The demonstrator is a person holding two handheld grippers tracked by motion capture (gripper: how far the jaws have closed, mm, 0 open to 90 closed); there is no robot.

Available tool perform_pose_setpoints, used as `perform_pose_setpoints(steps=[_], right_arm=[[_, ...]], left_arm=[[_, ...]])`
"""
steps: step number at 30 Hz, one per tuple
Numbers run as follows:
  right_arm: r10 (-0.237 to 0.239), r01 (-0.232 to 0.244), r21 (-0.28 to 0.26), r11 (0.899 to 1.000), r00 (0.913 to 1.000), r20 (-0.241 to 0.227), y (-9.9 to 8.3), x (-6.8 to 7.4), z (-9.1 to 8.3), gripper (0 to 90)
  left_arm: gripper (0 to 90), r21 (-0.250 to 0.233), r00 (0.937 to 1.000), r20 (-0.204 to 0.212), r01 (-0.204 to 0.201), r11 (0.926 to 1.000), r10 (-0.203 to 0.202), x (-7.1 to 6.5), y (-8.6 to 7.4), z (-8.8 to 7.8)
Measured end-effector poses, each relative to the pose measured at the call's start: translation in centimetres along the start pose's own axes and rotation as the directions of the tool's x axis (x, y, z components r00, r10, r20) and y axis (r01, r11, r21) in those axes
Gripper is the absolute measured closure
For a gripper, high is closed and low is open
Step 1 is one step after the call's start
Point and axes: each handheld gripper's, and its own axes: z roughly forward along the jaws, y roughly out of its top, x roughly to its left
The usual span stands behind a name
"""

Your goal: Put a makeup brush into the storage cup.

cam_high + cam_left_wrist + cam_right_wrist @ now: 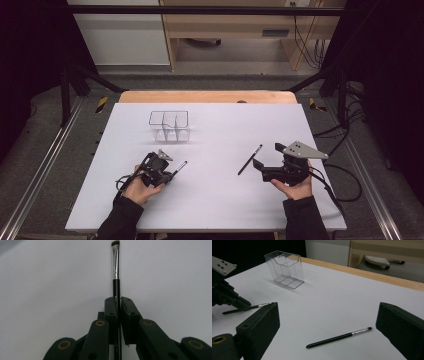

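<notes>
Both forearms wear dark, long sleeves reaching to the wrists. The left matte-black two-jaw gripper has blocky jaw pads on broad link arms with brass-coloured ringed pivot pins and small recessed screw holes, and a black cable trails from its body. The right matte-black two-jaw gripper carries a grey three-cornered plate with small dark holes, also with a looping black cable.

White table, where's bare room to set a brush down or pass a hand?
Bare: the table between the left gripper and the loose brush, and right of the clear holder. Crowded: by each gripper; the left grips a brush.
</notes>
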Motion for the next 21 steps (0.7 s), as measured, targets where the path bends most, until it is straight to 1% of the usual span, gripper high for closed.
perform_pose_setpoints(steps=[8,11,14,19,21], right_arm=[[0.002,-0.002,-0.001,1.0,1.0,-0.002,0.0,0.0,0.0,5.6],[0.002,-0.002,-0.001,1.0,1.0,-0.002,0.0,0.0,-0.1,5.5],[0.003,-0.003,-0.003,1.0,1.0,-0.002,0.0,0.0,-0.1,5.5],[0.002,-0.001,0.003,1.0,1.0,-0.009,0.0,0.0,0.1,5.5],[0.006,-0.006,-0.001,1.0,1.0,-0.007,0.1,-0.1,0.0,5.6]], left_arm=[[82.4,0.001,0.9999,0.01,0.006,1.0,-0.006,0.0,0.0,0.0],[76.4,-0.006,0.9999,0.012,0.001,1.0,-0.001,0.1,0.0,-0.1],[72.3,-0.011,0.9997,0.02,-0.017,0.9998,0.018,0.2,0.1,-0.3],[67.8,0.011,0.9979,0.013,-0.064,0.9979,0.063,0.3,0.8,-0.8],[66.1,0.021,0.9964,0.02,-0.083,0.9963,0.082,0.2,1.3,-1.0]])
